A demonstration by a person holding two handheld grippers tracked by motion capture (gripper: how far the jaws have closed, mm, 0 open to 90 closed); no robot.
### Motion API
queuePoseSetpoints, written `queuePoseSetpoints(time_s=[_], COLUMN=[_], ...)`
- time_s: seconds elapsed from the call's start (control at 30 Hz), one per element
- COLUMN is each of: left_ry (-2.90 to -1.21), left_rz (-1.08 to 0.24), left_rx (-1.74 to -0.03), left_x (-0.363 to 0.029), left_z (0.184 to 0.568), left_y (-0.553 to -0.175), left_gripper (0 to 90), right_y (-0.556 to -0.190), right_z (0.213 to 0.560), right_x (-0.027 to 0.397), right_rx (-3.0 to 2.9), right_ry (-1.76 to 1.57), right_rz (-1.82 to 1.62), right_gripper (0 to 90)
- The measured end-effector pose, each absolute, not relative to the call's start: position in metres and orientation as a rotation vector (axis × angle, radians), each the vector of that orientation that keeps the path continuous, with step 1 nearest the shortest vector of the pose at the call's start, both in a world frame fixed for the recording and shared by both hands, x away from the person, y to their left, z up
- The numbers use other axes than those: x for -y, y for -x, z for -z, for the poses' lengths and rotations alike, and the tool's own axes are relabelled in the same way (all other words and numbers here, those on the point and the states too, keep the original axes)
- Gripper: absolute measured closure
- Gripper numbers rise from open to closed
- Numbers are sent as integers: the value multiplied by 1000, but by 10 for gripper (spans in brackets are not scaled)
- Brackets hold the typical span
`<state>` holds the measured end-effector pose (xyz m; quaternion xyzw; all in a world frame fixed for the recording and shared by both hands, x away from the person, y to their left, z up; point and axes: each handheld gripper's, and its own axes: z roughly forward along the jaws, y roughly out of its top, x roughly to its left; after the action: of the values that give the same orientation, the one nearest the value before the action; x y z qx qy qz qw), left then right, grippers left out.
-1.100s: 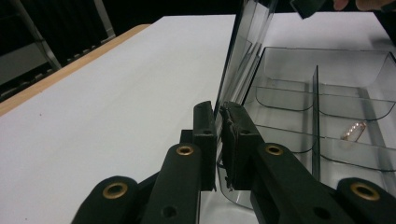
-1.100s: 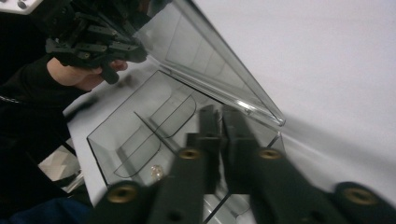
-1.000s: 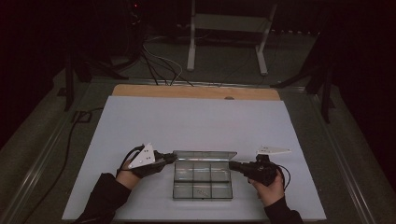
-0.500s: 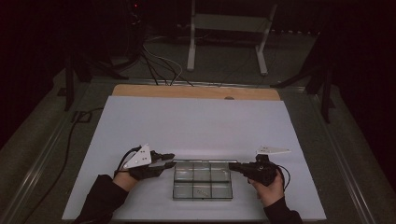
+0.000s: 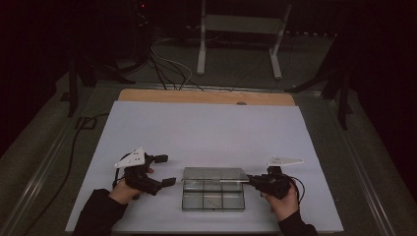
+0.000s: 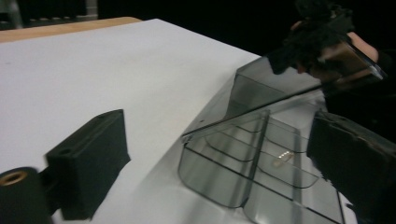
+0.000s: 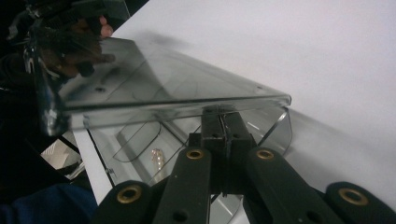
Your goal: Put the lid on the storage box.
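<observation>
Small screw [image 6: 283, 157] in clear box [image 5: 213, 200]

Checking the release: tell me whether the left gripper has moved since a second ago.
Yes. The left gripper has backed leftward off the box; its jaws have just been opening and hold nothing.
</observation>
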<state>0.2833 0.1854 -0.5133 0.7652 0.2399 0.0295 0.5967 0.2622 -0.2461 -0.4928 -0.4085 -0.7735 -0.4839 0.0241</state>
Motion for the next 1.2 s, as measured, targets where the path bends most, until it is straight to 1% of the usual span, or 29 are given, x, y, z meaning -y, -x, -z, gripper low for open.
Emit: queuePoseSetpoints(time_s=[0.03, 0.5, 0.93, 1.0, 1.2], left_ry=[-1778, -1721, -1742, -1743, -1760], left_rz=[-67, -76, -77, -75, -84], left_rx=[-568, -661, -650, -646, -630], left_x=[-186, -198, -199, -199, -198], left_z=[514, 519, 521, 521, 521], left_y=[-283, -280, -276, -275, -275], left_gripper=[31, 31, 31, 31, 29], right_y=[-261, -247, -250, -251, -253], right_z=[493, 494, 499, 498, 492], right_x=[246, 246, 243, 242, 243], right_rx=[2398, 2508, 2590, 2601, 2622], right_ry=[1265, 1304, 1390, 1390, 1341], right_rz=[1492, 1424, 1307, 1312, 1401], right_gripper=[900, 900, 900, 887, 804])
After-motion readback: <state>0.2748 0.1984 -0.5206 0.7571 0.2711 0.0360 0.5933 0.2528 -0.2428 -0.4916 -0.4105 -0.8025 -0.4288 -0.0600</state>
